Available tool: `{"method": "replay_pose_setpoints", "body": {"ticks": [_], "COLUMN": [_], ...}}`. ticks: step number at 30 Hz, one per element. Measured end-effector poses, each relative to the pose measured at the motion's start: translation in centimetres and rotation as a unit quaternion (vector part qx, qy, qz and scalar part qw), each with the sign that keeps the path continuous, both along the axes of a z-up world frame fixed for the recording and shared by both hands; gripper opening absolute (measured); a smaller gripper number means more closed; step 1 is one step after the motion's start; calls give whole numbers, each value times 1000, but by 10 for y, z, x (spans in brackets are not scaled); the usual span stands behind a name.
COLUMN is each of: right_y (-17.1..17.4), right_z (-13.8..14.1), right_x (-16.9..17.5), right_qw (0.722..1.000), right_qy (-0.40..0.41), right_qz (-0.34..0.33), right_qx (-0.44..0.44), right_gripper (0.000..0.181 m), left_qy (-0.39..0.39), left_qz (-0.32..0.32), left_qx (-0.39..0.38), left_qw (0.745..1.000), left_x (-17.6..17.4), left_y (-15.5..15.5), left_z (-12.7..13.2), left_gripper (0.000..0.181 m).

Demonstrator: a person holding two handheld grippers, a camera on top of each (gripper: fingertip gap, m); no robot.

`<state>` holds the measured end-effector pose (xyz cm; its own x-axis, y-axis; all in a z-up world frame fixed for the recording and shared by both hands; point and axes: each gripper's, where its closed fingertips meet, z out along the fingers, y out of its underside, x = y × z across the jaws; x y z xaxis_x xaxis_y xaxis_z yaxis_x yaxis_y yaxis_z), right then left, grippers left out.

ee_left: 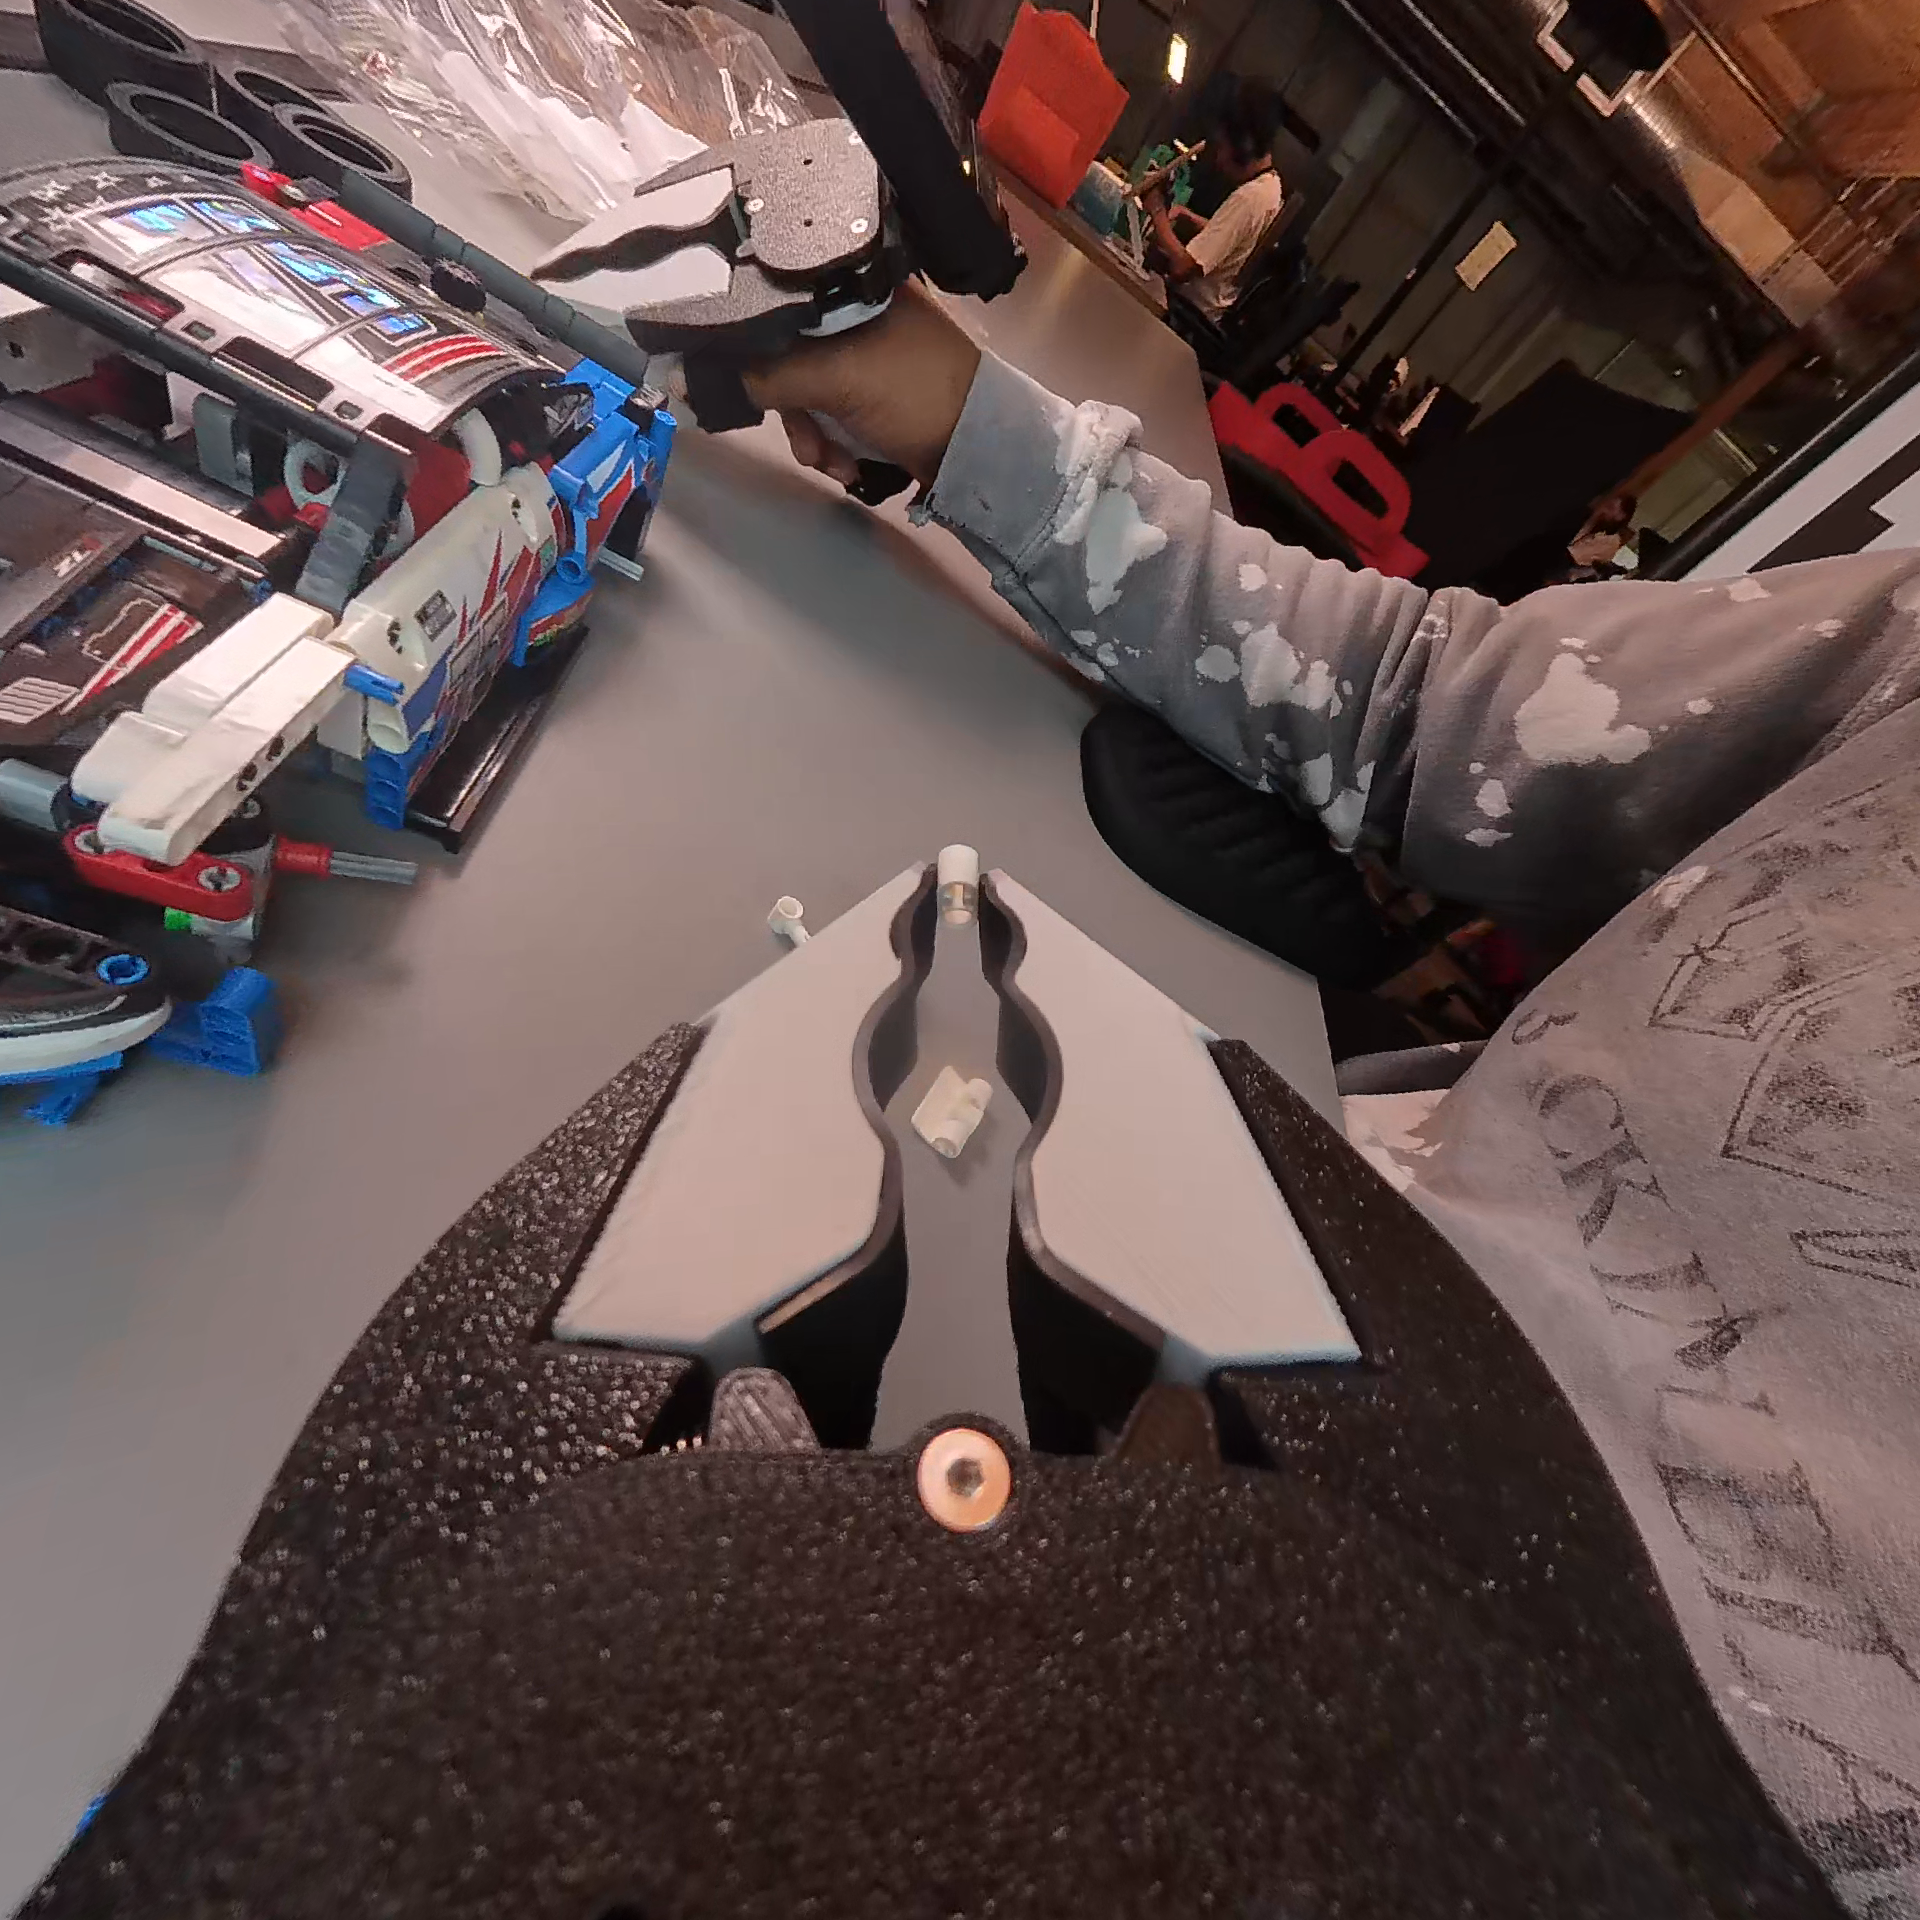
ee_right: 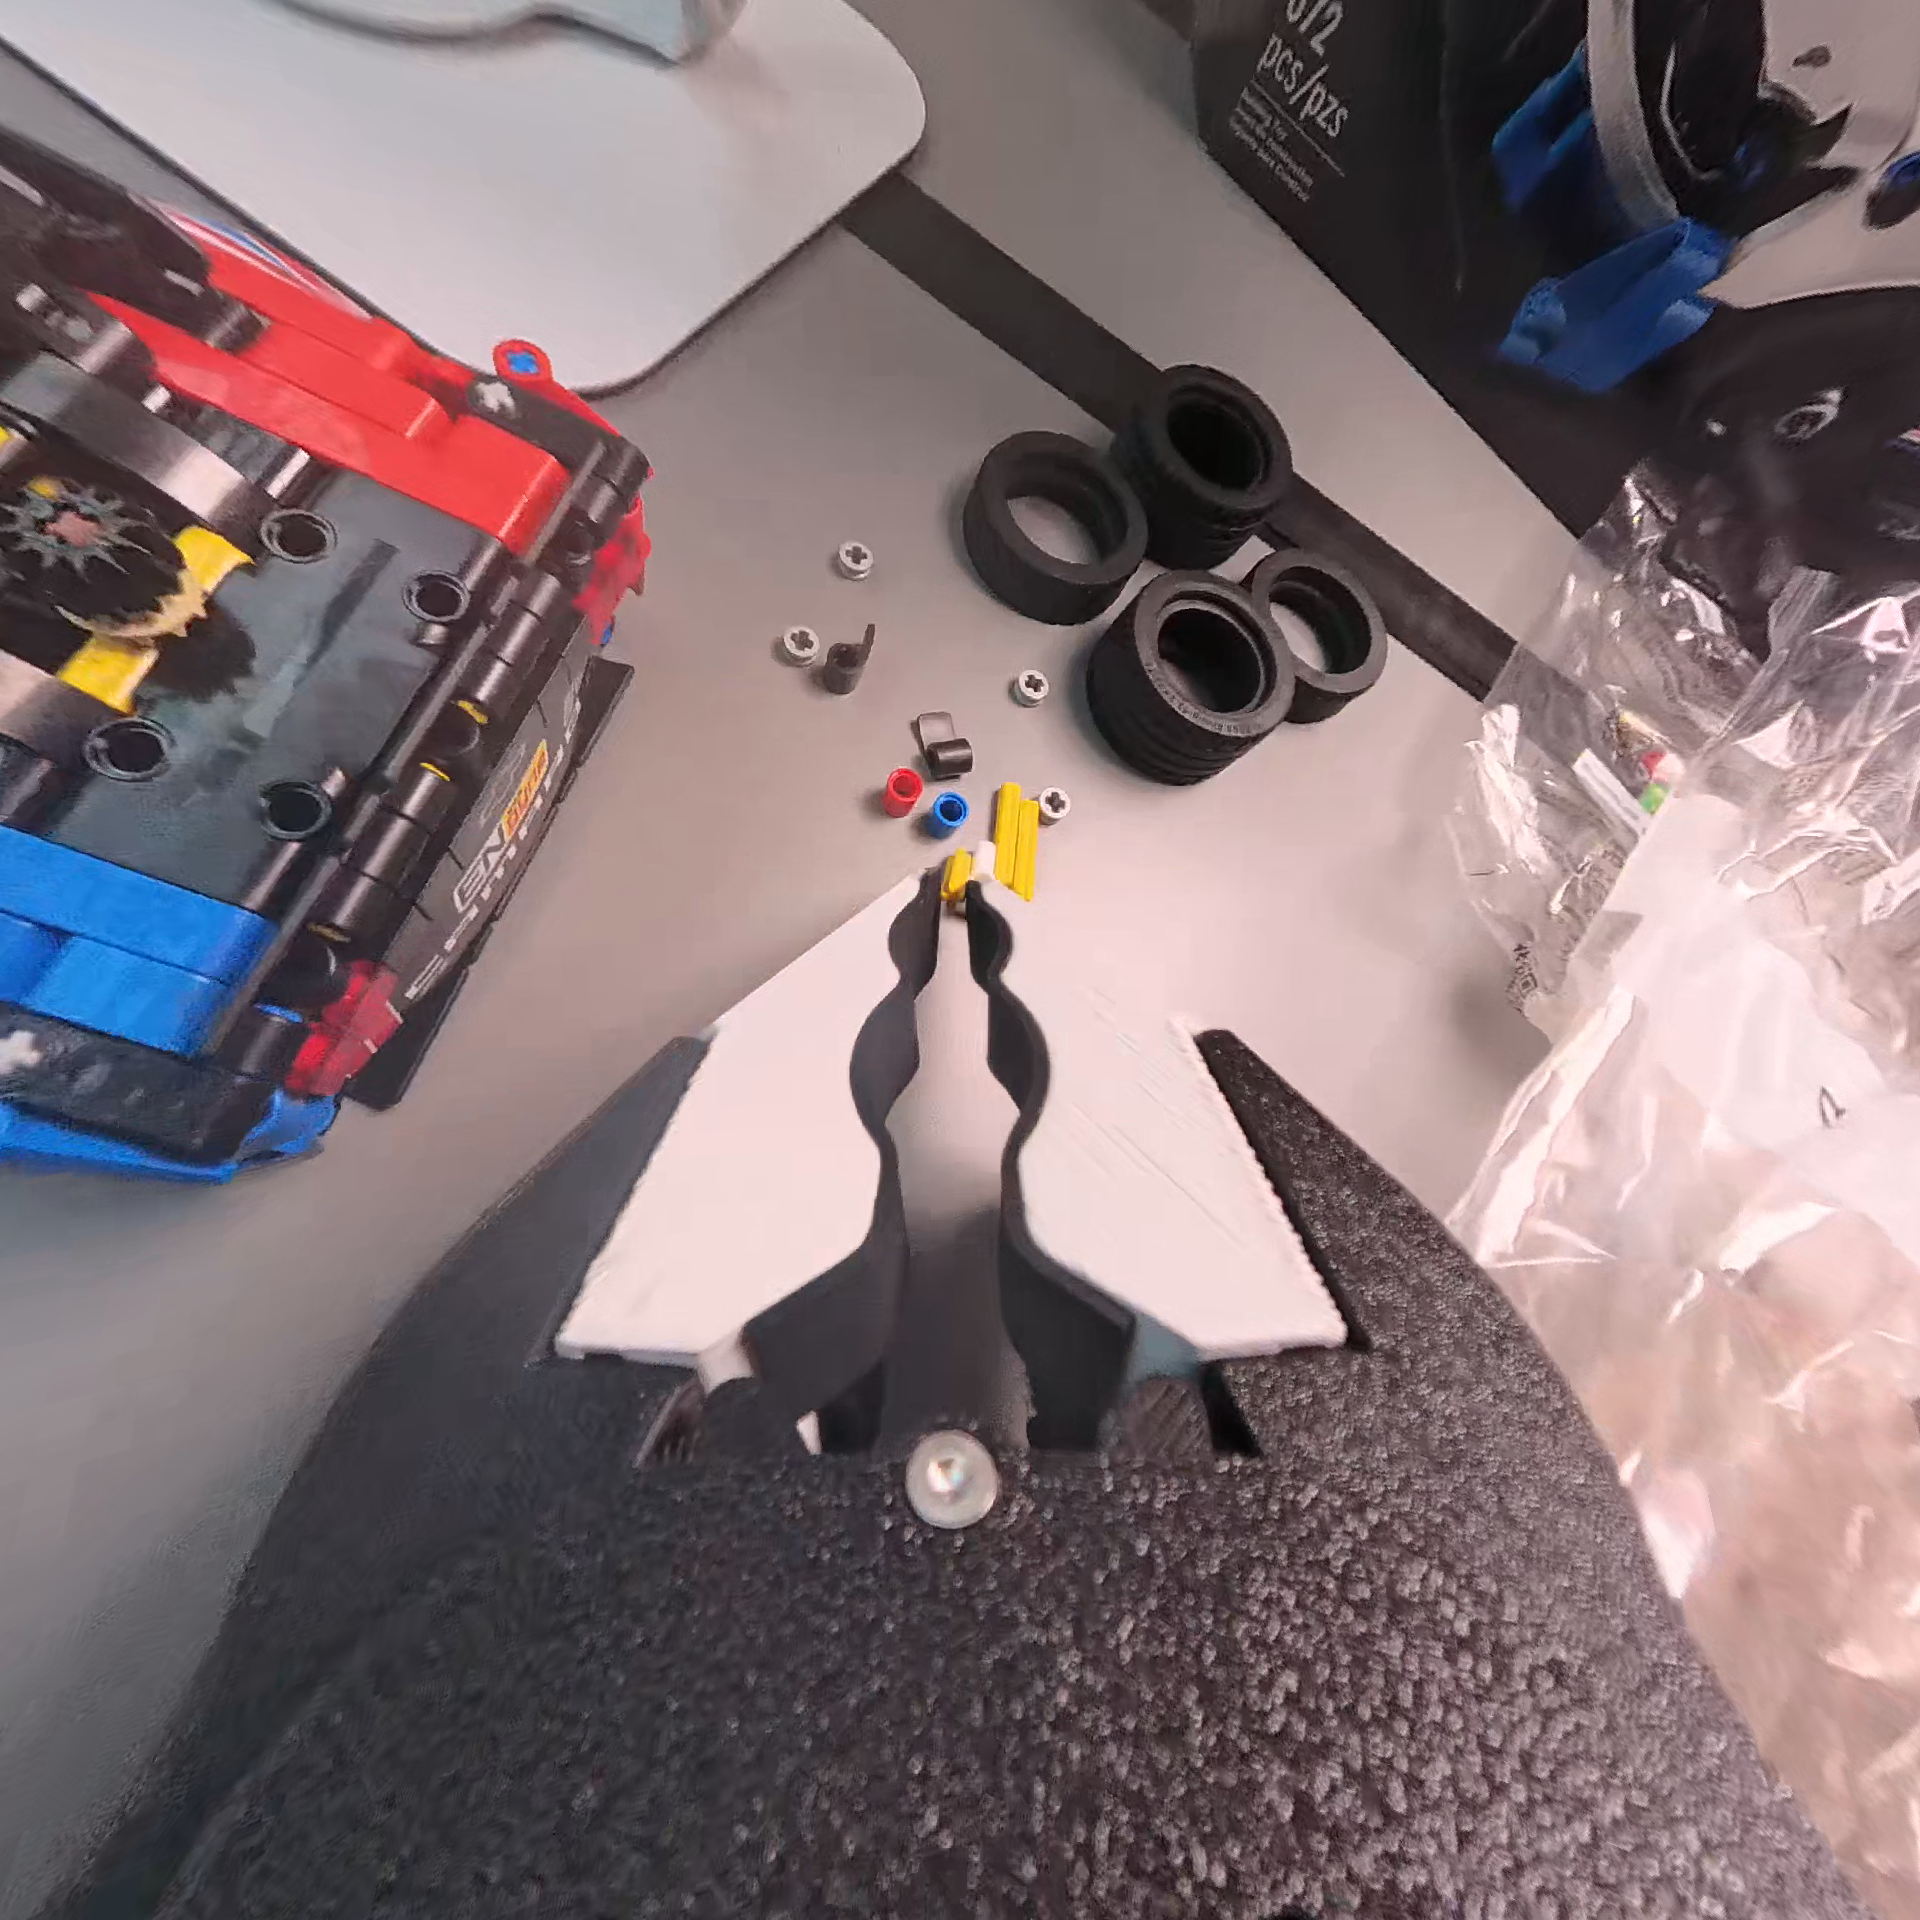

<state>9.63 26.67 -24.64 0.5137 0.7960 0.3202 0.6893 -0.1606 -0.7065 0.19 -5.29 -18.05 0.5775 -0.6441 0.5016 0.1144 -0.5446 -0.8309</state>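
I am steering two handheld grippers over a grey tabletop [ee_left: 727, 727], and I place everything by the brick-built model car [ee_left: 312, 499] that sits on it.

In the left wrist view the car lies to the left of my left gripper [ee_left: 957, 896]. Its jaws are pressed together on a small white peg [ee_left: 958, 878], which stands up between the tips, well clear of the car. Below the gripper, seen through the gap between the fingers, a white connector piece [ee_left: 951, 1114] lies on the tabletop. A second small white piece [ee_left: 787, 916] lies just left of the fingertips, on the side nearer the car. Beyond the car's near end, a hand [ee_left: 873, 405] in a bleach-spotted grey sleeve [ee_left: 1299, 644] holds the right gripper [ee_left: 603, 296] just above the car's roof rail.

In the right wrist view the car [ee_right: 260, 727] again fills the left side, showing red, black and blue panels. My right gripper [ee_right: 954, 888] has its jaws nearly together, pinching a small yellow and white piece [ee_right: 962, 871] at the tips. Right of the car lies a scatter of small parts: a yellow axle [ee_right: 1013, 840], a blue bush [ee_right: 948, 812], a red bush [ee_right: 902, 790], black clips [ee_right: 943, 750] and grey bushes [ee_right: 854, 559]. Farther right of the car stand four black tyres [ee_right: 1184, 665], some stacked. Clear plastic bags [ee_right: 1714, 935] lie farthest from the car, at the right edge, below a black box [ee_right: 1351, 187].
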Motion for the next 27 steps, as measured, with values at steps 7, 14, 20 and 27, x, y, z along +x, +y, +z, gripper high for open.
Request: {"method": "replay_pose_setpoints", "body": {"ticks": [7,14,20,27], "right_y": [-36,-280,-353,-360], "right_z": [56,109,93,100], "right_x": [-12,-53,-79,-85], "right_qw": [991,868,830,818], "right_qy": [108,139,117,124], "right_qz": [77,475,544,556], "right_qx": [21,-21,47,78], "right_gripper": [24,32,40,25], "left_qy": [-9,-137,-237,-269], "left_qz": [-3,-63,-139,-167], "left_qx": [2,-29,-71,-96], "left_qw": [1000,988,959,944], "left_x": [1,15,28,28], "left_y": [-1,-12,-31,-38], "left_z": [2,25,41,44], "left_gripper": [6,5,5,5]}}
